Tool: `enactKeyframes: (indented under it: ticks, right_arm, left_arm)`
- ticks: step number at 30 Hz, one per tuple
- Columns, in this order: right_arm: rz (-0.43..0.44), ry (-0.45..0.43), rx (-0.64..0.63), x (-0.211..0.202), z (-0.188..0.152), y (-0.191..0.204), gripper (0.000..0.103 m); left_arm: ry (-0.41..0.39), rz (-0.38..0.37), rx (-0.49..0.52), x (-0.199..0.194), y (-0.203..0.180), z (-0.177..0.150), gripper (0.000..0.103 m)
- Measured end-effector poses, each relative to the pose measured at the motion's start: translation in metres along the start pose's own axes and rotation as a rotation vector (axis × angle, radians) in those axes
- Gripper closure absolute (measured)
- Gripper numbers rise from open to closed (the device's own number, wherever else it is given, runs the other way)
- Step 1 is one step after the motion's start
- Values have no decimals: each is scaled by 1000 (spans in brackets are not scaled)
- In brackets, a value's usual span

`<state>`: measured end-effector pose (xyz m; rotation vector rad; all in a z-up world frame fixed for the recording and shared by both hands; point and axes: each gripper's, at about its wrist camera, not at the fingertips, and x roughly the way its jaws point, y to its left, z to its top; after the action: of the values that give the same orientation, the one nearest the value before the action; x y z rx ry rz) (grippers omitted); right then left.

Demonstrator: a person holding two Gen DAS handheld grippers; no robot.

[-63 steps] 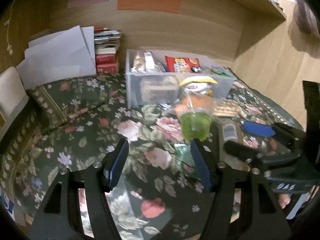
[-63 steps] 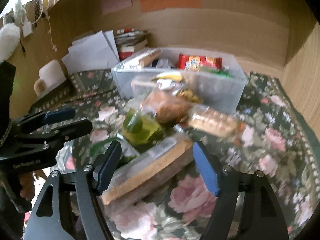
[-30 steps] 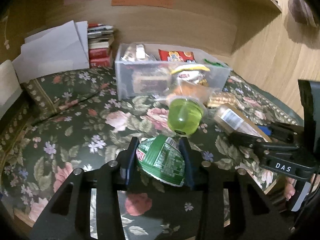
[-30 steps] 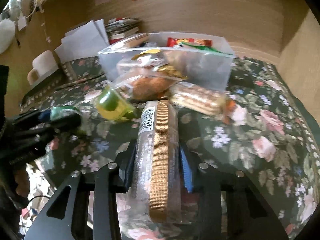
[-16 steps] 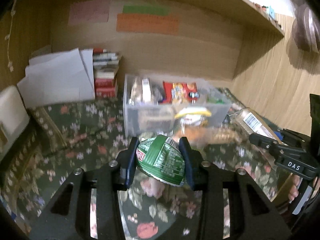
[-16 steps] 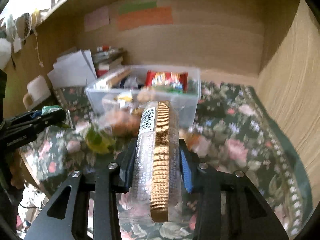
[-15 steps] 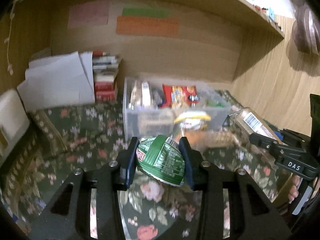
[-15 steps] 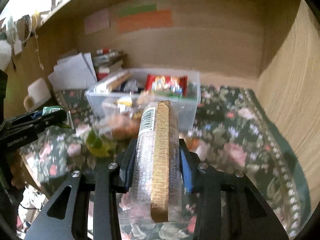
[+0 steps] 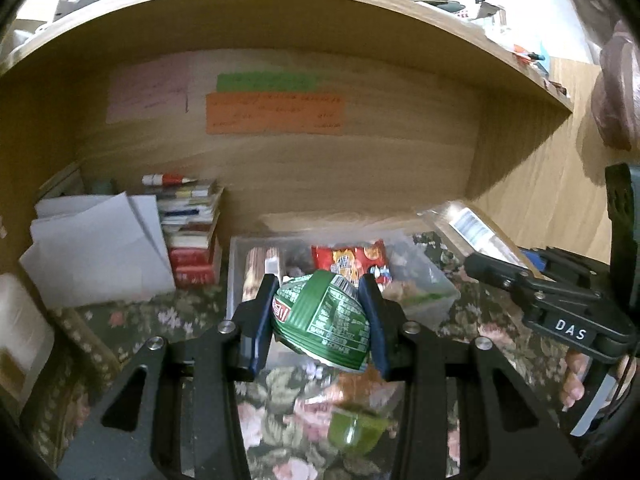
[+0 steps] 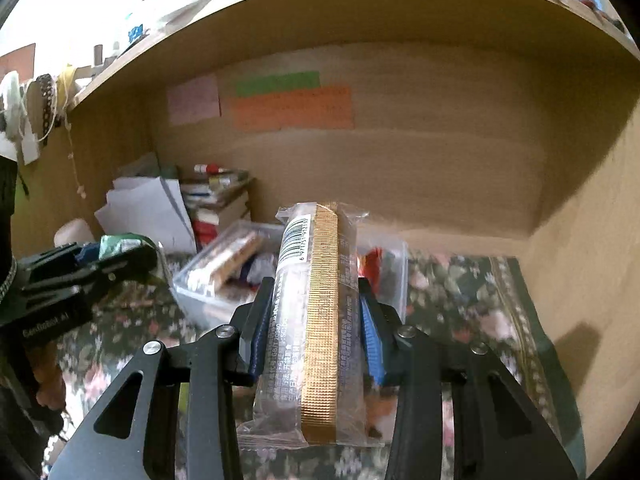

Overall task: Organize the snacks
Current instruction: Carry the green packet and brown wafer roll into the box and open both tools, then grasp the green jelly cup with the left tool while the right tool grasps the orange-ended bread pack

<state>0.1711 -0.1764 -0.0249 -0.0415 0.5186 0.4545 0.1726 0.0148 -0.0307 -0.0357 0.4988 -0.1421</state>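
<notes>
My left gripper (image 9: 320,320) is shut on a green snack cup (image 9: 324,322) with printed text, held in the air in front of the clear plastic bin (image 9: 436,286). The bin holds a red snack bag (image 9: 348,254) and other packets. My right gripper (image 10: 314,320) is shut on a long clear wafer packet (image 10: 316,312) with a gold edge and a barcode, raised before the bin (image 10: 192,284). The right gripper also shows at the right of the left wrist view (image 9: 504,268). A green jelly cup (image 9: 356,426) lies on the floral cloth below.
A floral cloth (image 10: 460,292) covers the desk inside a wooden alcove. White papers (image 9: 96,252) and a stack of books (image 9: 192,240) stand at the back left. Coloured notes (image 9: 276,114) hang on the back wall. A shelf runs overhead.
Both grippers closed on their snacks, the left on the green cup and the right on the wafer packet, and lifted them up off the cloth toward the bin.
</notes>
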Motion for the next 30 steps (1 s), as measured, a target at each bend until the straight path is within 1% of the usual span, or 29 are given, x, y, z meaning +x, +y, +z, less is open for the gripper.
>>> enactKeyframes:
  ticks: [6, 10, 14, 21, 24, 27, 30]
  right_arm:
    - [1, -4, -18, 25, 19, 3, 67]
    - [7, 20, -14, 46, 25, 3, 67]
    - [13, 74, -6, 74, 26, 4, 67]
    - [11, 168, 10, 114, 15, -2, 67]
    - [10, 190, 9, 120, 12, -4, 67]
    - [-4, 166, 6, 114, 16, -6, 67]
    - [0, 148, 4, 104, 20, -7, 67]
  left_arm:
    - [16, -12, 5, 28, 2, 15, 62]
    - [40, -16, 3, 51, 6, 20, 62]
    - [84, -13, 14, 81, 9, 16, 62]
    - [144, -37, 5, 113, 14, 13, 62]
    - [169, -40, 6, 123, 13, 11, 62]
    - [193, -43, -9, 130, 16, 10, 62]
    - [189, -47, -15, 126, 14, 11, 60]
